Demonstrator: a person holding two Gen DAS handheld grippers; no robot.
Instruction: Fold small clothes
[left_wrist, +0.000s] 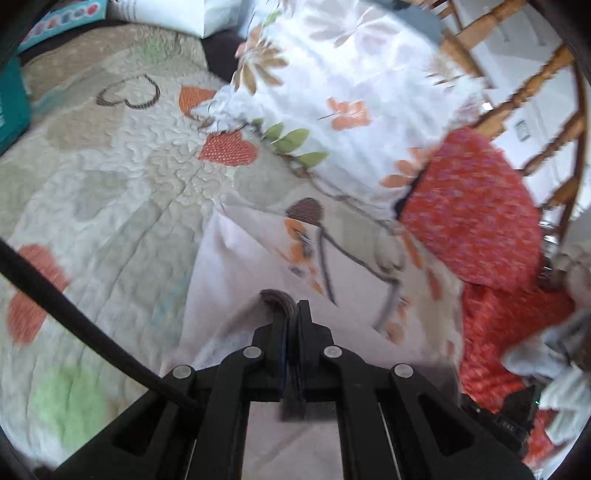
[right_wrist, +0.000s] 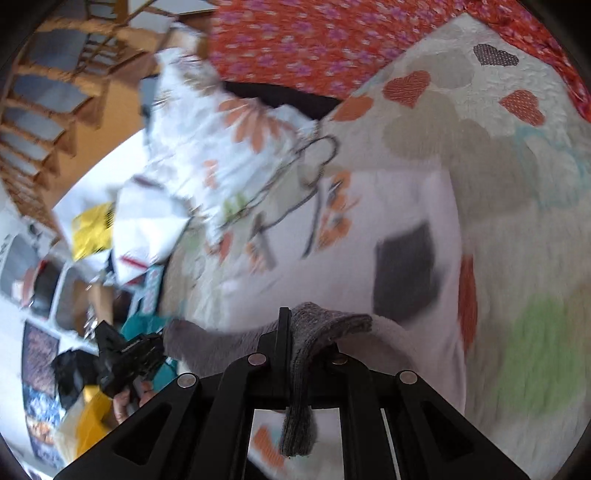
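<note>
The left gripper (left_wrist: 293, 314) is clamped on a grey knit band (left_wrist: 282, 301), which sticks up between its closed jaws and hangs down behind them. The right gripper (right_wrist: 295, 325) is likewise clamped on grey knit band (right_wrist: 328, 325); the fabric bunches over its jaws and a strip trails down through the frame below. Both bands belong to one small garment (left_wrist: 236, 295), whose pale body spreads out from the jaws over the quilt. In the right wrist view the garment (right_wrist: 413, 206) stretches ahead of the jaws, and off to the left its grey edge runs toward the left gripper (right_wrist: 129, 350), held in a hand (right_wrist: 125, 402) low in that view.

The garment is white or very pale, soft-looking, with darker grey ribbed trim. A dark square patch (right_wrist: 404, 273) shows on it just beyond the right jaws; blur hides what it is. Its far part appears printed with orange shapes and grey lines, though that may belong to the cloth behind.

It lies on a cream quilt (left_wrist: 110, 184) stitched with hearts in orange, brown, beige and green. A white floral cloth (left_wrist: 332, 74) with orange petals and green leaves is heaped at the far side. A red patterned fabric (left_wrist: 472, 214) sits to the right. Wooden chair rungs (left_wrist: 535, 85) stand beyond it, and a teal box (left_wrist: 11, 99) is at the left edge. Both views are motion-blurred.
</note>
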